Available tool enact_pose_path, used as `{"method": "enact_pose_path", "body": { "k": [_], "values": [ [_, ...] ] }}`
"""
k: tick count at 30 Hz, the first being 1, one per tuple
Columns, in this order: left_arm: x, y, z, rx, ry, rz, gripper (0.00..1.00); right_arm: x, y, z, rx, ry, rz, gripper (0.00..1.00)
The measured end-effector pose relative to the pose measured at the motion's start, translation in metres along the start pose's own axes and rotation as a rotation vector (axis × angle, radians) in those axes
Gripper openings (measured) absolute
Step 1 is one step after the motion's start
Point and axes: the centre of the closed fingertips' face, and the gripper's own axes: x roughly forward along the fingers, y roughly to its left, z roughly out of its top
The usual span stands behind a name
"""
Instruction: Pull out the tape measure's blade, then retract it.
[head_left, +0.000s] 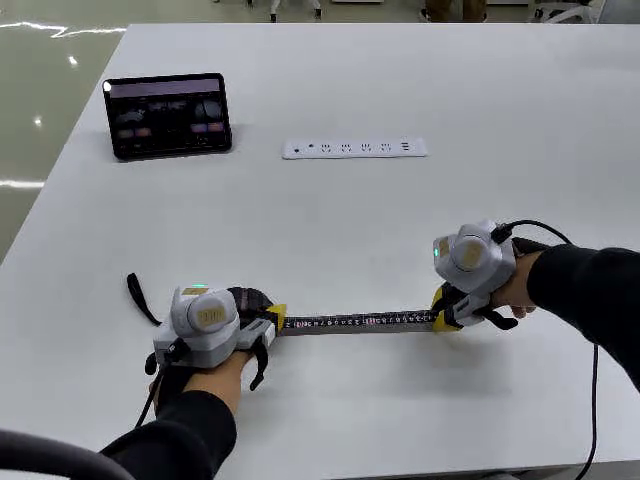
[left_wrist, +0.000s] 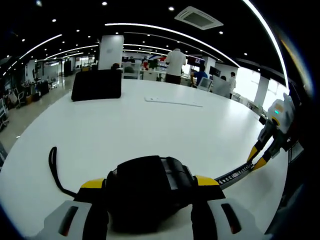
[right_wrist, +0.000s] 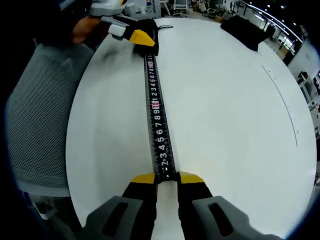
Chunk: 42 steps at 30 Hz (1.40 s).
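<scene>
So the tape measure (left_wrist: 150, 192) sits on the white table (head_left: 400, 80) down at the near-left side, black body wedged between the jaws of the left gripper (head_left: 272, 318), which are closed around it from both sides. Its blade (head_left: 355, 321) runs flat across the tabletop to the right gripper (right_wrist: 167, 178), whose yellow tips are pinched together on the very end of it; in the right gripper view the numbers run away from the jaws toward the case. My read is the pull-out half is basically done or close to it — a fair stretch of blade is out and lying straight, no kink that I can see. The next move would be feeding it back: keep the case pinned where it is, walk the right end toward it in line with the blade, and don't just let go or it'll whip. The black wrist strap (head_left: 140, 297) trails off behind the case, out of the way. The tablet (head_left: 168, 115) and power strip (head_left: 354, 148) are well apart at the far side — no issue there.
</scene>
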Motion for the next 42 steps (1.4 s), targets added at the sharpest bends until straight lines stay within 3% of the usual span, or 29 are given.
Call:
{"method": "enact_pose_path", "body": {
  "k": [20, 42],
  "values": [
    [0.000, -0.001, -0.002, -0.001, 0.010, -0.014, 0.64, 0.004, -0.001, 0.009, 0.039, -0.001, -0.010, 0.11],
    [0.001, -0.001, -0.002, -0.001, 0.012, -0.022, 0.63, 0.009, 0.000, 0.022, 0.033, -0.030, -0.021, 0.11]
  ]
}}
